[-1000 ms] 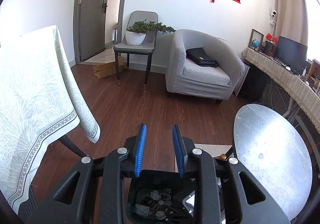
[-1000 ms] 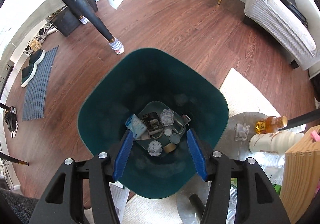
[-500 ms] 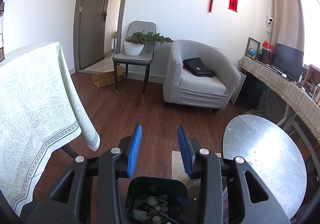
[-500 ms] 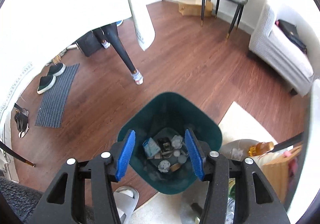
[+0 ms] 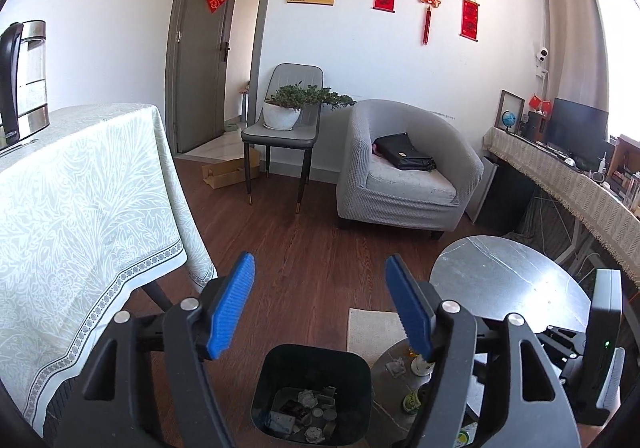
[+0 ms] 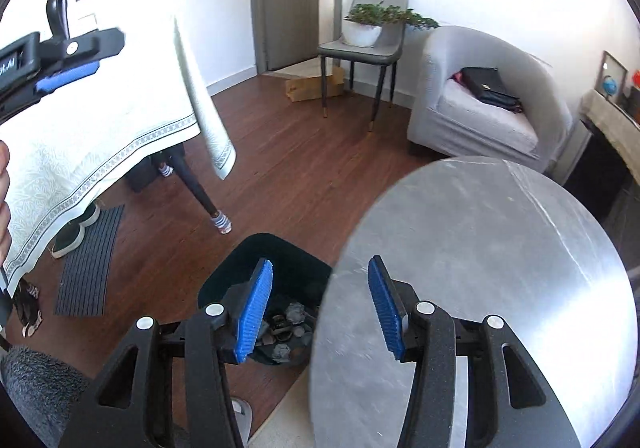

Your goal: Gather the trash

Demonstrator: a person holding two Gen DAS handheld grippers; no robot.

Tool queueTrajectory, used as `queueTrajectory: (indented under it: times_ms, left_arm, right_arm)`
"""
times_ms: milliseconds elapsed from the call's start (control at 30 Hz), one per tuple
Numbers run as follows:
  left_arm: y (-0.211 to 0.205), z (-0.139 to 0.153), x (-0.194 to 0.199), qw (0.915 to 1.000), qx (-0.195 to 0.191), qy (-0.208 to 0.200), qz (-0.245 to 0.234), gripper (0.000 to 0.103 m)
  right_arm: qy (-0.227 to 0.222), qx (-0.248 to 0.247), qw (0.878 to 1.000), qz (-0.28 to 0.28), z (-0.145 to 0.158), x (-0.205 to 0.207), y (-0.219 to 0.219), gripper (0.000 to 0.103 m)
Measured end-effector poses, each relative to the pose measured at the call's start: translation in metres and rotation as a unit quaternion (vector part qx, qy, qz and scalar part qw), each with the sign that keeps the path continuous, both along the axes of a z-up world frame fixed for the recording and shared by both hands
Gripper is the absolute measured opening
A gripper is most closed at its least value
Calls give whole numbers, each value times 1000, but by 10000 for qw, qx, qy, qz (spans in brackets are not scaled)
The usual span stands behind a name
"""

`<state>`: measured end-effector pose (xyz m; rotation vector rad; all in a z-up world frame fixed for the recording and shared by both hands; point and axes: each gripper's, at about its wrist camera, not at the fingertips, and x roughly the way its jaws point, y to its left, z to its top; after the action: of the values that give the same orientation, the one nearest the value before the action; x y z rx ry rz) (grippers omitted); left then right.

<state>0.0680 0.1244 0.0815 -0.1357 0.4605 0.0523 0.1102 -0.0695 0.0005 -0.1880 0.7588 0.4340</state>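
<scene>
A dark green trash bin (image 5: 312, 368) stands on the wood floor with crumpled paper and small scraps (image 5: 308, 414) at its bottom. My left gripper (image 5: 320, 304) hangs above and behind the bin, its jaws opening with nothing between them. My right gripper (image 6: 320, 308) is open and holds nothing, raised over the near edge of the round grey table (image 6: 480, 268), with the bin (image 6: 280, 268) below and to its left. The left gripper (image 6: 68, 68) also shows at the far left of the right wrist view. A small crumpled scrap (image 5: 396, 366) lies on the table's lower shelf.
A table with a pale green cloth (image 5: 80, 208) and a kettle (image 5: 24, 80) fills the left. Its dark leg (image 6: 200, 196) stands near the bin. A grey armchair (image 5: 404, 176) and a chair with a plant (image 5: 284, 128) stand at the back. A mat (image 6: 88, 260) and shoes lie left.
Both grippers have risen and drawn back from the bin, which now looks smaller and lower. The left jaws have spread wider. The round tabletop has come under the right gripper.
</scene>
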Motion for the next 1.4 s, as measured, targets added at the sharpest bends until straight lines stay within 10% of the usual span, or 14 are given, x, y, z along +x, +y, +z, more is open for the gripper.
queueTrajectory:
  times_ms: [233,600,1400]
  left_arm:
    - [-28,2,-55,9995,288,-103,-118,95]
    - [-73,-45,-78,9972,561,351,-357,98]
    - [-102,-88,-79,9926,931,733,-277,99]
  right_arm:
    - [-301,35,9945,-1001,16,-40,-94,52]
    - [-474,131,9823,-1807,14,-109,-189,90]
    - [-642,366,9878,-1373,2,-137,-204,97]
